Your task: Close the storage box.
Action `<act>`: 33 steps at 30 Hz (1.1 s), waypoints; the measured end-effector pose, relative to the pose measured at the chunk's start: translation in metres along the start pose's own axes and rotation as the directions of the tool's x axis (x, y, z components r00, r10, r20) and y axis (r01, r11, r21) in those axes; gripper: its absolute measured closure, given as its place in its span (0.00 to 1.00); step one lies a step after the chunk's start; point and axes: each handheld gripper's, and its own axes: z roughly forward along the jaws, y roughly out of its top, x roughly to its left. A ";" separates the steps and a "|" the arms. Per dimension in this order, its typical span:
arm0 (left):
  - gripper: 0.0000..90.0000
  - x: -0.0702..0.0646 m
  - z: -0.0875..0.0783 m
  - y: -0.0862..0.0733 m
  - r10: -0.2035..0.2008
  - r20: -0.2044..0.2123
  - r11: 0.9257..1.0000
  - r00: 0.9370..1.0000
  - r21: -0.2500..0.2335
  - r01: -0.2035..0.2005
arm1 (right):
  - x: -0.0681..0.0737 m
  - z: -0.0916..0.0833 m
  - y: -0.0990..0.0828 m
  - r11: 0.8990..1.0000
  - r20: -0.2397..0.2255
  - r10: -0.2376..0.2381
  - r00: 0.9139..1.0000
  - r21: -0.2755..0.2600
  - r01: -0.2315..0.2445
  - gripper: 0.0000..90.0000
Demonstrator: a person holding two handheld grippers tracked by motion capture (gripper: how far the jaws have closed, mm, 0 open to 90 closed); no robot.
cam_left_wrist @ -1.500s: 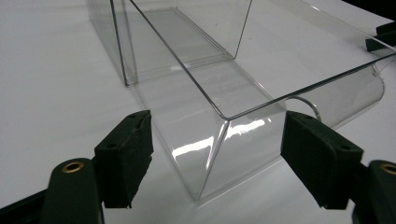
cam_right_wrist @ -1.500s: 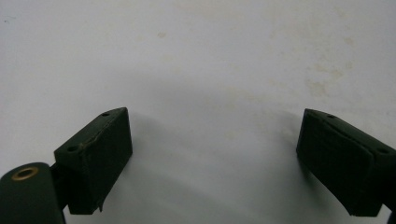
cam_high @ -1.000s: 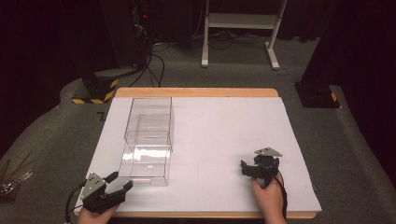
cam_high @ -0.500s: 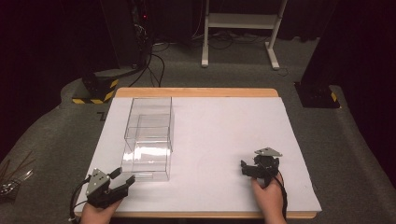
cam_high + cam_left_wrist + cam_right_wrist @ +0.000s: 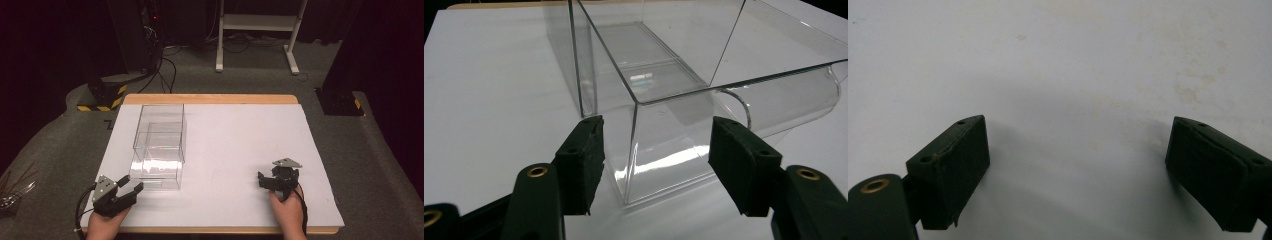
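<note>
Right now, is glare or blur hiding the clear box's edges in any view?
High view: the clear box looks faint, its near wall washed by reflection. Left gripper view: edges sharp, a bright glare patch on the near wall. Right gripper view: soft, bare white sheet.

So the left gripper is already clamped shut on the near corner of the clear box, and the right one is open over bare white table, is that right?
Not quite. The left gripper is open, not clamped: the left gripper view shows its jaws spread either side of the clear box's near corner, short of it. The right gripper is indeed open over the bare white table.
</note>
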 end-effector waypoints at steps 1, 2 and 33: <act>0.43 0.000 0.001 0.001 0.003 -0.001 1.000 1.000 0.000 -0.003 | 0.000 0.000 0.000 1.000 0.000 0.000 1.000 0.000 0.000 0.11; 0.43 -0.001 0.002 0.002 0.006 0.000 1.000 1.000 -0.001 -0.006 | 0.000 0.000 0.000 1.000 0.000 0.000 1.000 0.000 0.000 0.11; 0.45 0.006 0.022 0.014 -0.017 -0.024 1.000 1.000 -0.010 0.017 | 0.000 0.000 0.000 1.000 -0.001 0.000 1.000 0.000 0.000 0.11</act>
